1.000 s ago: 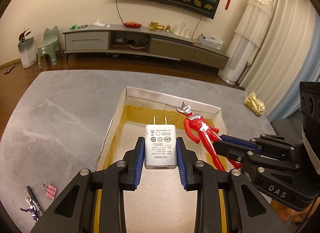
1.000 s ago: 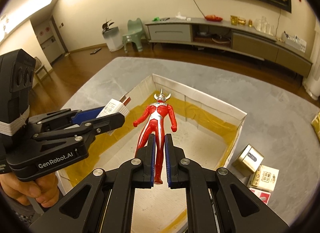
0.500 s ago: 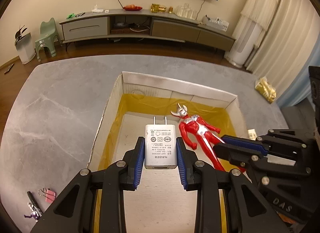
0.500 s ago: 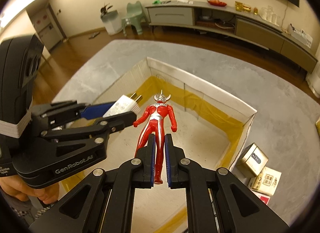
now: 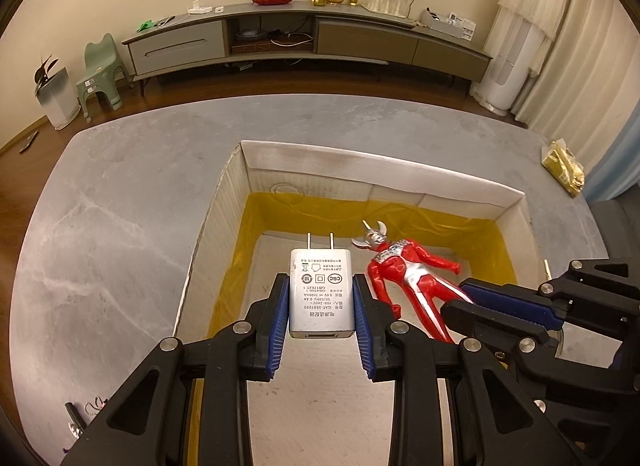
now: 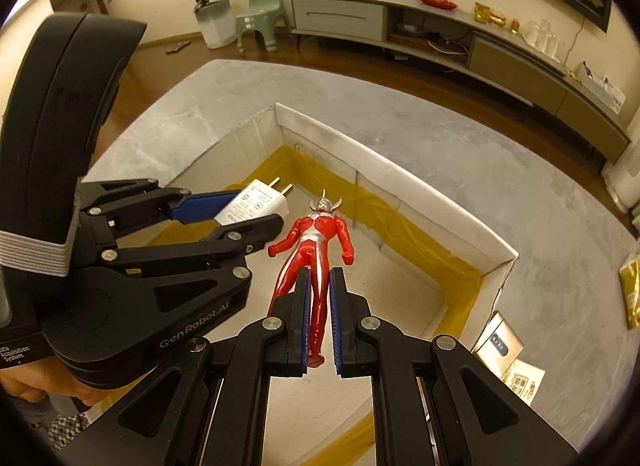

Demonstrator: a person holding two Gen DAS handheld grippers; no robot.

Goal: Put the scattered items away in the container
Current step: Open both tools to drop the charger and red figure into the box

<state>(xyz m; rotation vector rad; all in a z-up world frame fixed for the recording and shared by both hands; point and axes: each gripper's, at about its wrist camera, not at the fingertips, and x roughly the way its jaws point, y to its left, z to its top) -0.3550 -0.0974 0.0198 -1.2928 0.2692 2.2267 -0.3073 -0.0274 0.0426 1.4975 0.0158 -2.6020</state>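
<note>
A white cardboard box (image 5: 380, 161) with yellow tape along its inner base sits on the grey tabletop. My left gripper (image 5: 321, 286) is shut on a white plug-in charger (image 5: 322, 298), prongs pointing away, held over the box's left half. From the right wrist view the left gripper (image 6: 260, 213) reaches in from the left with the charger (image 6: 252, 207). My right gripper (image 6: 321, 278) is shut on the legs of a red and silver toy figure (image 6: 312, 242), head pointing at the far wall of the box (image 6: 400, 193). The figure (image 5: 404, 274) lies low inside, beside the right gripper (image 5: 454, 298).
A gold packet (image 5: 564, 165) lies on the table's right side. Two small boxes (image 6: 500, 342) sit just outside the box's right wall. A pen and clips (image 5: 76, 422) are at the near left. A hand (image 6: 40, 382) holds the left gripper. A TV cabinet (image 5: 320, 25) stands beyond.
Both grippers have tipped down and moved lower into the box, each still holding its item. The charger and the figure sit closer to the box floor.
</note>
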